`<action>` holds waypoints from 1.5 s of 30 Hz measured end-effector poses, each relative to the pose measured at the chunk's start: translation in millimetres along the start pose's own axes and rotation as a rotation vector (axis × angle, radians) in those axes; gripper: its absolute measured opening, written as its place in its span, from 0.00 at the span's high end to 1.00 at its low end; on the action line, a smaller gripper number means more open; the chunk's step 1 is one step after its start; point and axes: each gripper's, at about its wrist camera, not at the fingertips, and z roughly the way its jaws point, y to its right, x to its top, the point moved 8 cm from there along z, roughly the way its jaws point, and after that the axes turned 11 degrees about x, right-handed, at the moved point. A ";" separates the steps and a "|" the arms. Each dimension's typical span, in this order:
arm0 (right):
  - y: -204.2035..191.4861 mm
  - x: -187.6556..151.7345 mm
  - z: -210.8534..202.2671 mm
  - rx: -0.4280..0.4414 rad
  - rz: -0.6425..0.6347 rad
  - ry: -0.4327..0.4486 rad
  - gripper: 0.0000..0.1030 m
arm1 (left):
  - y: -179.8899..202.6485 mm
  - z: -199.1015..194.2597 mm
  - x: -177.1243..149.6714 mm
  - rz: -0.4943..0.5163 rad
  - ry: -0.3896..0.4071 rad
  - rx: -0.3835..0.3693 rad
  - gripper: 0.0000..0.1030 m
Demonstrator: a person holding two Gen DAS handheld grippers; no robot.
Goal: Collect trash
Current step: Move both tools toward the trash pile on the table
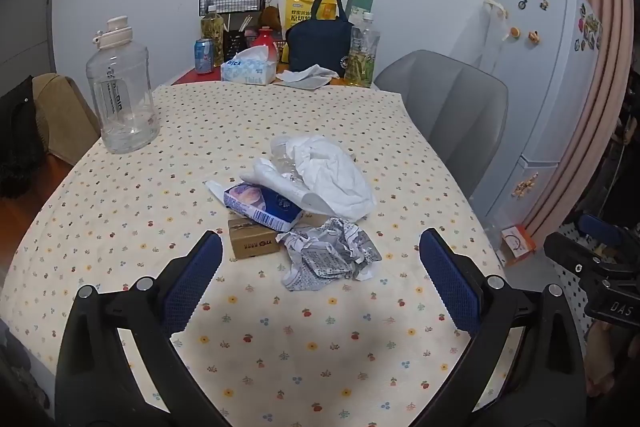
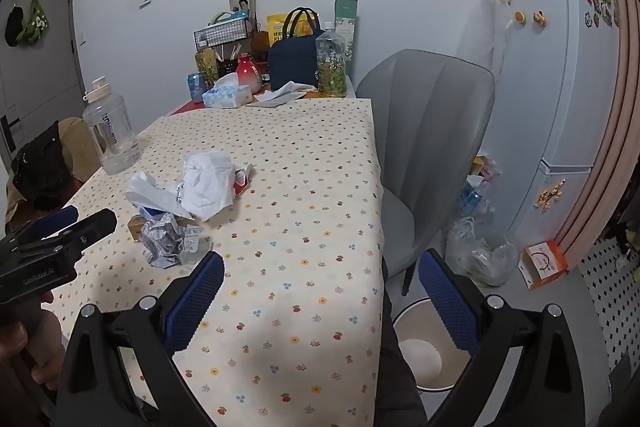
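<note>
Left wrist view, left tool point(image 1: 320, 255): jaws spread wide with nothing between them, hovering over the near part of the table point(image 1: 120, 219), aimed at the trash pile.
Left wrist view, trash: heaped mid-table. A crumpled printed paper point(image 1: 328, 255) lies nearest, touching a small cardboard box point(image 1: 253, 243). A blue snack wrapper point(image 1: 264, 205) rests on the box, and a white plastic bag point(image 1: 328, 175) is draped over the far side.
Left wrist view, handling: the paper looks light and springy, so pinching across its bulging middle should hold. The box looks stiff; take it by two opposite sides. The wrapper and bag look thin, limp and slippery; gather a bunched fold rather than a flat edge.
Right wrist view, right tool point(image 2: 320, 277): jaws likewise wide and empty, over the table's right edge point(image 2: 376, 187).
Right wrist view, trash: the same pile lies to the left, the crumpled paper point(image 2: 164, 239) just beyond the left tool point(image 2: 96, 219). A red scrap point(image 2: 241, 183) peeks from under the white bag point(image 2: 208, 183).
Right wrist view, bin: a round wastebasket point(image 2: 460, 359) stands on the floor beside the table, below the right tool, probably the destination.
</note>
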 end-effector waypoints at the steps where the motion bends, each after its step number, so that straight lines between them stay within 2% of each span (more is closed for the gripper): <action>1: -0.5 0.6 -0.1 0.005 -0.003 0.005 0.07 | 0.1 0.0 0.0 0.000 0.000 -0.001 0.05; 19: -3.1 1.9 1.4 0.003 -0.009 0.003 0.07 | -3.8 -5.6 3.2 0.005 0.031 -0.011 0.05; 25: -1.5 1.1 0.0 0.021 0.001 0.009 0.07 | -1.8 -4.6 2.9 0.008 0.028 -0.015 0.05; 45: -0.1 2.6 -3.8 0.002 -0.025 0.030 0.07 | -3.3 -6.0 3.4 0.007 0.026 -0.007 0.05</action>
